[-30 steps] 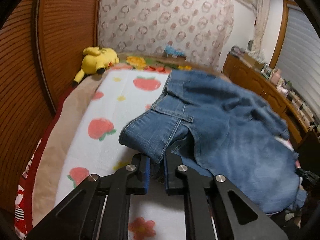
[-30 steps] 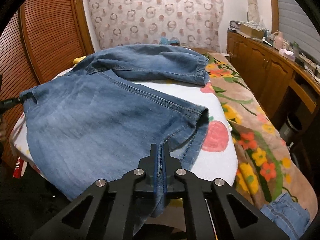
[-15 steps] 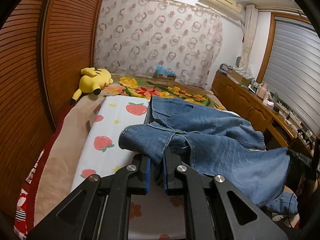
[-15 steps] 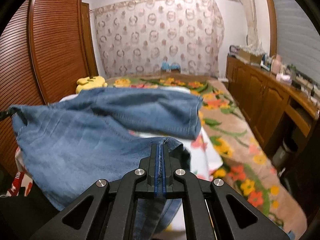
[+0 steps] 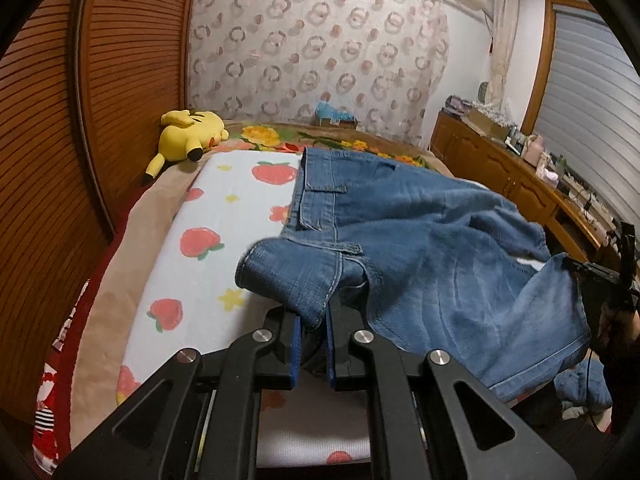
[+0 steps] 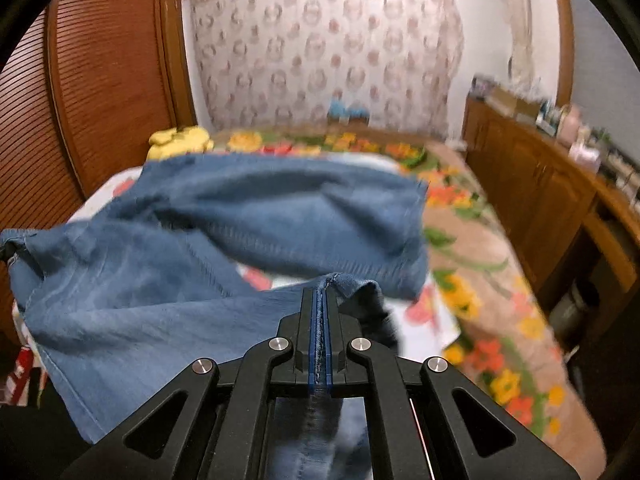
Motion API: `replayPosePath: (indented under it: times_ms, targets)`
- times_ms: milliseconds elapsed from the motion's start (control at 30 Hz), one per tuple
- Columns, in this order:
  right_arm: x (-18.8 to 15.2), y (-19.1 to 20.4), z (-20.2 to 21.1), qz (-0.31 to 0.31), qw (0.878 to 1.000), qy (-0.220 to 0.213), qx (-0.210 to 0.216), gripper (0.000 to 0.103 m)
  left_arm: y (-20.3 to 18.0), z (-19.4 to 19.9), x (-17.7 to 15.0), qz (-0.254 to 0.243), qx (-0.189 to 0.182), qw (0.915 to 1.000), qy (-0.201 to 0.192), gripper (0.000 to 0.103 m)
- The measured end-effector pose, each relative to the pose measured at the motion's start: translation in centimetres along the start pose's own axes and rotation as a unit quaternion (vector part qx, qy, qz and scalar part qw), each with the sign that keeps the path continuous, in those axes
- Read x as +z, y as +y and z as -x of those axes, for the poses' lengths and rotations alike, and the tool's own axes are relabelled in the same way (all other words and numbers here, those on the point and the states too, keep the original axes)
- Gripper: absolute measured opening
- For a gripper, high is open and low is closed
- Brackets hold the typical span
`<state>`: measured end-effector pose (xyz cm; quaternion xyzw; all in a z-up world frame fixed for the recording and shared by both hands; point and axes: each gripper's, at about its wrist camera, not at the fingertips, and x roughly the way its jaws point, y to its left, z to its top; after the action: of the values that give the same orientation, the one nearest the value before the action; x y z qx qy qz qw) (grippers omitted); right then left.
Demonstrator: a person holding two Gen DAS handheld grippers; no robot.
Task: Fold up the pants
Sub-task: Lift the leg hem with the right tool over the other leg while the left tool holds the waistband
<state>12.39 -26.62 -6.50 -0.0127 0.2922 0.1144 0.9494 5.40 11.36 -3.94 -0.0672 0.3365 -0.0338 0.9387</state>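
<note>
Left wrist: blue denim pants [image 5: 420, 240] rumpled, lifted.

pants [image 5: 420, 240]: 1 | gripper: 2, left gripper [image 5: 311, 322], right gripper [image 6: 320, 312] | yellow plush toy [image 5: 188, 136]: 1 | strawberry-print sheet [image 5: 208, 248]: 1 | floral blanket [image 6: 480, 280]: 1 | bed [image 5: 116, 280]: 1

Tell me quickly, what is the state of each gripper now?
Left gripper: closed on the waistband of the blue denim pants.
Right gripper: closed on a hem of the same pants.
</note>
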Motion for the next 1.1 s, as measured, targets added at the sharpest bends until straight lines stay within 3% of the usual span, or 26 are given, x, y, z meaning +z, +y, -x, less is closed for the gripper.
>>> replayPosePath:
  times_ms: [100, 200, 433, 700, 1100]
  targets:
    - [-2.1, 0.2, 0.6, -0.005, 1.000, 0.006, 0.004, 0.008, -0.3, -0.3, -0.2, -0.005, -0.001, 1.0000, 0.003, 0.010]
    - [-4.3, 0.0, 2.2, -0.008, 1.000, 0.010, 0.009, 0.032, -0.7, -0.4, -0.3, -0.008, -0.001, 1.0000, 0.003, 0.010]
    - [-9.8, -0.1, 5.7, -0.004, 0.999, 0.033, 0.022, 0.036, -1.2, -0.7, -0.3, -0.015, 0.002, 0.9999, 0.004, 0.010]
    - [-13.7, 1.7, 5.9, 0.026, 0.996, 0.083, 0.023, 0.036, -1.8, -1.0, -0.6, -0.020, 0.004, 0.9998, 0.008, 0.010]
    - [-11.1, 0.1, 2.8, 0.016, 0.991, 0.127, 0.031, 0.039, -1.7, -1.1, -0.9, -0.015, 0.004, 0.9998, 0.010, 0.010]
